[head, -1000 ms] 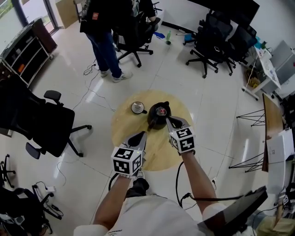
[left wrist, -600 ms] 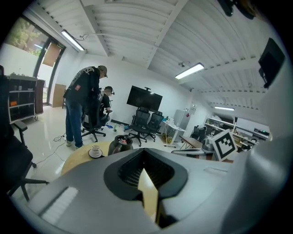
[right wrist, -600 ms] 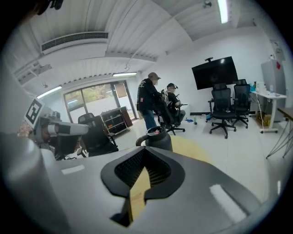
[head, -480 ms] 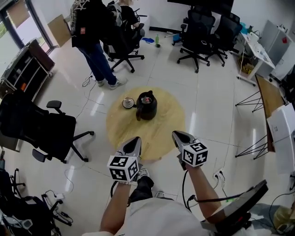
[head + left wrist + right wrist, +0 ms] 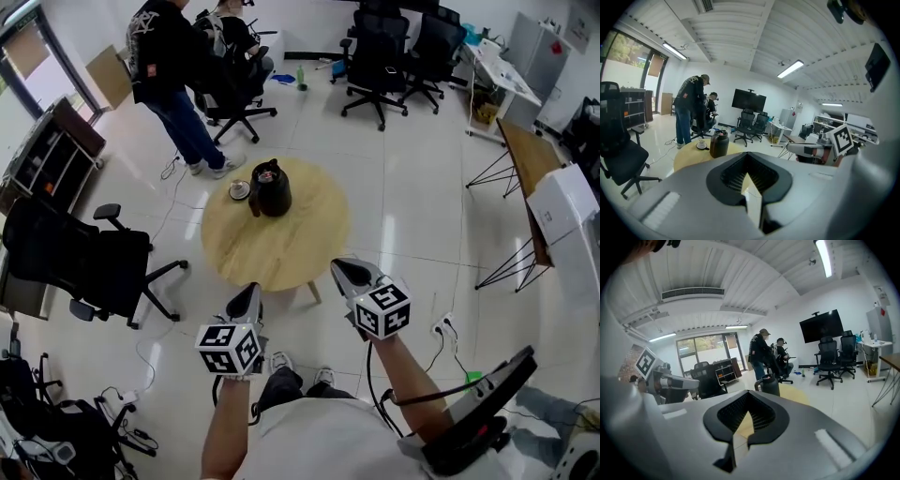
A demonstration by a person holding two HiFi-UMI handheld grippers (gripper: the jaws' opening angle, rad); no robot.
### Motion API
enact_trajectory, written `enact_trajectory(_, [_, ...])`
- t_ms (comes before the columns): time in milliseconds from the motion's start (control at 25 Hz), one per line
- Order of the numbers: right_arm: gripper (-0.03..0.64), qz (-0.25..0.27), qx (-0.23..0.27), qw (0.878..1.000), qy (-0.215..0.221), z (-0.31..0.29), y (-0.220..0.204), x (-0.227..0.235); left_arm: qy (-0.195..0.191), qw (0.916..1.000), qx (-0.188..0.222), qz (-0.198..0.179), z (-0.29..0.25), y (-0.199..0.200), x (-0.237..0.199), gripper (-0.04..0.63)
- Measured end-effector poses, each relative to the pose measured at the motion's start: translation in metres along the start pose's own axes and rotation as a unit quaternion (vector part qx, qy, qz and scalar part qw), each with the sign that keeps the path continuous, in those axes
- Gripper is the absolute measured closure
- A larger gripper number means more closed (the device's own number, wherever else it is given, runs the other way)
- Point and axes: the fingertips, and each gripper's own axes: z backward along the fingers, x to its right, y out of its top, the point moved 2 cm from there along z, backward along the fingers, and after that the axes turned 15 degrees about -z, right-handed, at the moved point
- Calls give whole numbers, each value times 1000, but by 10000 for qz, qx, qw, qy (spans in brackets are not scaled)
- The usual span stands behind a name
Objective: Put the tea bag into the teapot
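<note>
A black teapot (image 5: 270,189) stands on the far left part of a round wooden table (image 5: 300,234), beside a cup on a saucer (image 5: 240,190). No tea bag shows in any view. My left gripper (image 5: 249,292) hangs over the floor just short of the table's near edge, jaws shut and empty. My right gripper (image 5: 340,270) is at the table's near right edge, also shut with nothing in it. The left gripper view has the teapot (image 5: 719,143) ahead at a distance and the right gripper (image 5: 811,150) to the side. In the right gripper view the teapot (image 5: 769,385) is far ahead.
A person in dark clothes (image 5: 167,75) stands behind the table by an office chair (image 5: 234,80). Another black chair (image 5: 80,267) is left of the table, and more chairs (image 5: 380,47) are at the back. Cables (image 5: 122,412) lie on the floor at lower left.
Both grippers have drawn back from the table towards me. The right one was beside the teapot a second ago. The table and teapot now lie farther up in the head view.
</note>
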Motion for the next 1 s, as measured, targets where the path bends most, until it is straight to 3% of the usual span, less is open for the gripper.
enact_trajectory(160, [615, -151, 39, 9998, 76, 20, -13, -13, 0, 10000, 31, -53, 17, -1, 12, 583])
enact_trajectory(560, [615, -332, 224, 9992, -41, 58, -45, -52, -429, 9990, -23, -119, 53, -22, 41, 583])
enact_trajectory(1000, [615, -248, 431, 9982, -347, 86, -84, -130, -819, 9965, 183, -9, 123, -50, 24, 583])
